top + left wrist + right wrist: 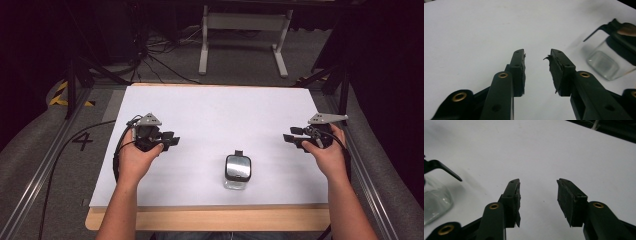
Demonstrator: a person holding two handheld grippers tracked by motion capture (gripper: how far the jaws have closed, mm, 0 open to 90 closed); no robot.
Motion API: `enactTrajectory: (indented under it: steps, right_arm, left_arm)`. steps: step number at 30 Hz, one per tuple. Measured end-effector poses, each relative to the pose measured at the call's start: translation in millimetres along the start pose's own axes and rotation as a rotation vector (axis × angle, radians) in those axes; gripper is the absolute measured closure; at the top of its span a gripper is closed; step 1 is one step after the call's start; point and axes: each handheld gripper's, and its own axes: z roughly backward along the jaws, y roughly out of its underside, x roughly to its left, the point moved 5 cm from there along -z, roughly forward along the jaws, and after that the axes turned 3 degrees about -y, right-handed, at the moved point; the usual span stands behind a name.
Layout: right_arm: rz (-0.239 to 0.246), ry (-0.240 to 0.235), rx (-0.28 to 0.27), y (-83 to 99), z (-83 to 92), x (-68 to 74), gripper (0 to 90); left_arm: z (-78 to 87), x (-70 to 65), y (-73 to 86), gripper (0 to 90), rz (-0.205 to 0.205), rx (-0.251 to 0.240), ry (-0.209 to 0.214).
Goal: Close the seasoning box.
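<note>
Two tools hover over the white tabletop (210, 115), left tool (172, 141) and right tool (291, 139) both parted and empty; the glass jar (237, 171) between them is cut off in both gripper views.

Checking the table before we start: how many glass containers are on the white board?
1. The glass container, with a black lid, stands near the front edge of the white board, between the two grippers and apart from both. Nothing seems hidden.

Before you: white sheet (215, 120) covering a wooden table (210, 219). Beyond the far edge, a white stand (245, 25) and loose cables (155, 55) on grey carpet. At your left, yellow-black tape (60, 95) and a "4" mark (82, 141).
</note>
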Motion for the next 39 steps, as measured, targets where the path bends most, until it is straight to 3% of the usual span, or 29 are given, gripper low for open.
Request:
enactTrajectory:
  steps: [7, 17, 21, 25, 35, 37, 39]
  right_arm:
    - [-0.029, 0.027, 0.029, 25.6, -15.6, -22.2, 54.1]
    - [-0.052, 0.034, 0.027, 43.3, -30.0, -33.6, 54.1]
    - [-0.046, 0.041, 0.047, 51.6, -36.5, -34.9, 54.1]
    - [-0.044, 0.041, 0.061, 57.6, -42.3, -35.8, 54.1]
    - [-0.032, 0.029, 0.058, 54.8, -46.1, -30.8, 53.5]
    - [-0.034, 0.029, 0.056, 54.4, -46.2, -30.7, 53.4]
    - [-0.048, 0.027, 0.050, 53.3, -46.3, -29.6, 53.1]
  left_arm:
    - [-17.9, 20.1, 18.9, 63.0, 0.024, 0.023, -0.032]
    - [-39.0, 34.9, 38.1, 61.9, 0.041, 0.013, -0.047]
    - [-48.1, 35.5, 43.0, 60.8, 0.049, 0.007, -0.046]
    - [-51.6, 33.3, 44.1, 59.8, 0.031, 0.027, -0.037]
    - [-52.5, 28.9, 43.0, 58.8, 0.036, 0.020, -0.019]
    - [-51.6, 29.1, 42.3, 58.7, 0.020, 0.017, -0.023]
    - [-49.8, 27.1, 41.5, 58.6, 0.029, 0.013, -0.017]
